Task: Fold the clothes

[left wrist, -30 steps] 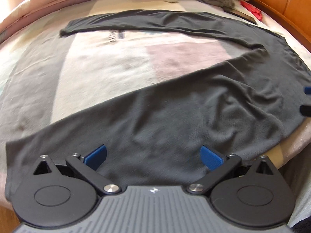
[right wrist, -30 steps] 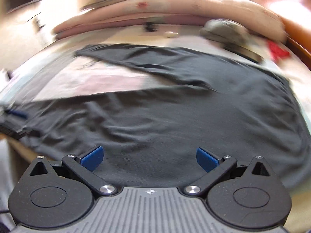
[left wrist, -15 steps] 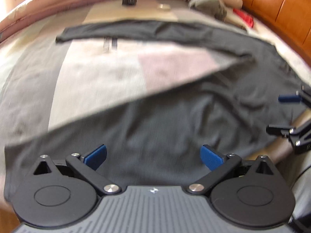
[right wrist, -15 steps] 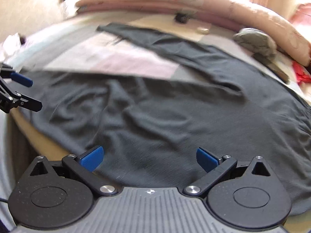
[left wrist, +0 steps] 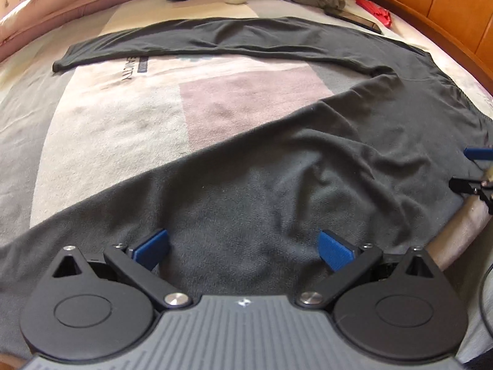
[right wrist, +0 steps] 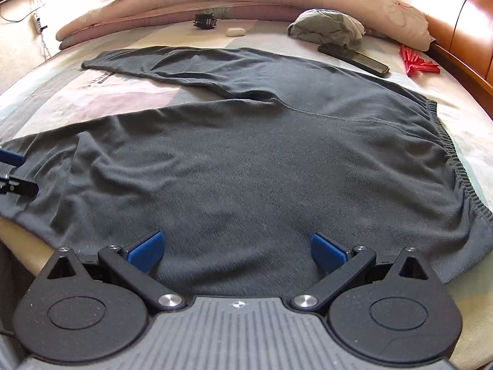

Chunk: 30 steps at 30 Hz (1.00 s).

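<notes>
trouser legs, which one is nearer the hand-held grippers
The near leg, spread wide and rumpled along the bed's front edge under both open hand-held grippers. The far leg lies narrow toward the pillows.

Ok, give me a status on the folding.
Done: the dark grey trousers lie spread flat on the bed, legs splayed apart, waistband to the right. In hand: nothing is gripped; the left gripper and the right gripper hover open over the near leg. Left: every fold, starting with bringing one leg onto the other.
</notes>
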{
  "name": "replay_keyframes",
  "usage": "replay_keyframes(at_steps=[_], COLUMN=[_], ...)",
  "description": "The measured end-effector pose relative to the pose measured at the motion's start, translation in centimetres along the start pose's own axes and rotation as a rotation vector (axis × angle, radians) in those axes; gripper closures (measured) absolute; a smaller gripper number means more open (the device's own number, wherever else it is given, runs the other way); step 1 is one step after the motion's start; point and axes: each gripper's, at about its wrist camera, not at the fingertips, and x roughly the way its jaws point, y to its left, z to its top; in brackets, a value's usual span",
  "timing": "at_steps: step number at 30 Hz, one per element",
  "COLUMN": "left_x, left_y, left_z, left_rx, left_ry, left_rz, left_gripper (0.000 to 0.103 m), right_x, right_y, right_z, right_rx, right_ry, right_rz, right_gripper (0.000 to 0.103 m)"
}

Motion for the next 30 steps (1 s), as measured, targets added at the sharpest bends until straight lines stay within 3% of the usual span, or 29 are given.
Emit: replay_keyframes(at_steps=[6, 10, 14, 20, 25, 30], left_x=[-1.2, -0.6, 1.9, 8.9, 14.5, 14.9], left_y=[-1.5, -3.2, -5.6, -9.5, -11.3, -9.6], left_z=[3.4, 7.8, 13.5, 20.7, 22.1, 21.4], left_rx=[0.037, 0.110, 0.176, 0.221, 0.231, 0.145], left_ry=[-0.067, -0.098, -0.129, -0.127, -0.083, -0.085], left_rz=[-0.035, -0.066, -0.062, -0.057, -0.026, -0.076], left_gripper=[0.001, 0.001, 0.001, 0.001, 0.001, 0.001], right_x=[-0.1, -1.2, -1.5, -0.7, -0.3, -0.1], right_y=[-0.6, -2.0, -3.8, -7.2, -8.8, -9.8], right_z=[1.0, 1.5, 2.9, 4.2, 4.1, 3.6], right_rx=[0.040, 0.104, 0.143, 0.228, 0.259, 0.270], right_ry=[0.026, -0.031, -0.063, -0.091, -0.089, -0.068], right_rz=[0.033, 0.108, 0.066, 0.030, 0.023, 0.012], right_gripper=[0.000, 0.000, 0.000, 0.000, 0.000, 0.000])
